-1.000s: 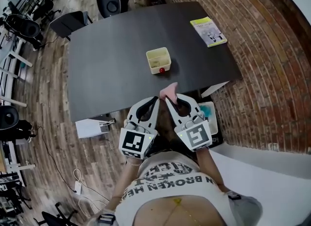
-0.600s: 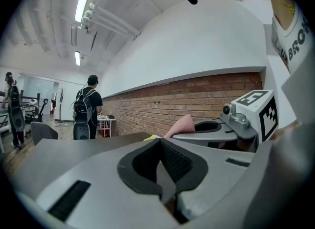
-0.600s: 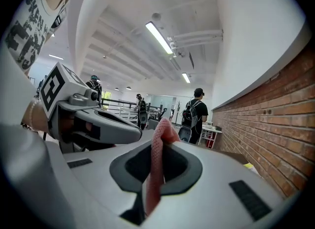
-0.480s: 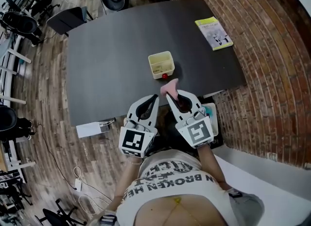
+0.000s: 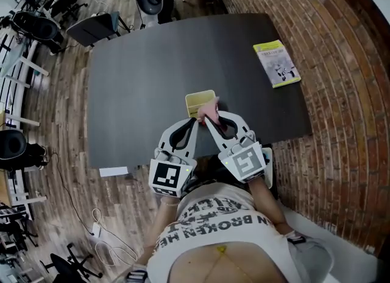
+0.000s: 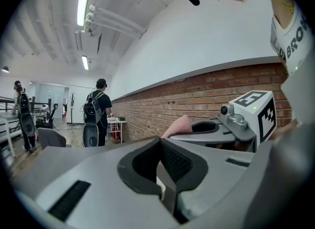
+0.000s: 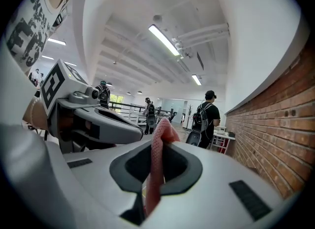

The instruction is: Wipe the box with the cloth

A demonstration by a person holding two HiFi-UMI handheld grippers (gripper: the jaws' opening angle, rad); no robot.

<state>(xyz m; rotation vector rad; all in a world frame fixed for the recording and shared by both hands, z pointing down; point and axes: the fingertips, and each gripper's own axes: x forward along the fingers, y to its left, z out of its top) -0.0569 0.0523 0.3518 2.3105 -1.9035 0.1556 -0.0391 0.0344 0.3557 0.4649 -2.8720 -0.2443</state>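
approach step. right gripper (image 5: 206, 119) fingers clamped on pink cloth (image 5: 211, 111), at near edge of yellow box (image 5: 198, 100) on counter (image 5: 140, 75). left gripper (image 5: 195, 123) fingers closed, empty. next: press cloth onto box, then rub.

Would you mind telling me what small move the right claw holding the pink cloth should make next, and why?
Likely lower the right claw a little so the pink cloth presses on the yellow box. The cloth, pinched in that claw, overlaps the box's near edge in the head view, yet contact is not clear.
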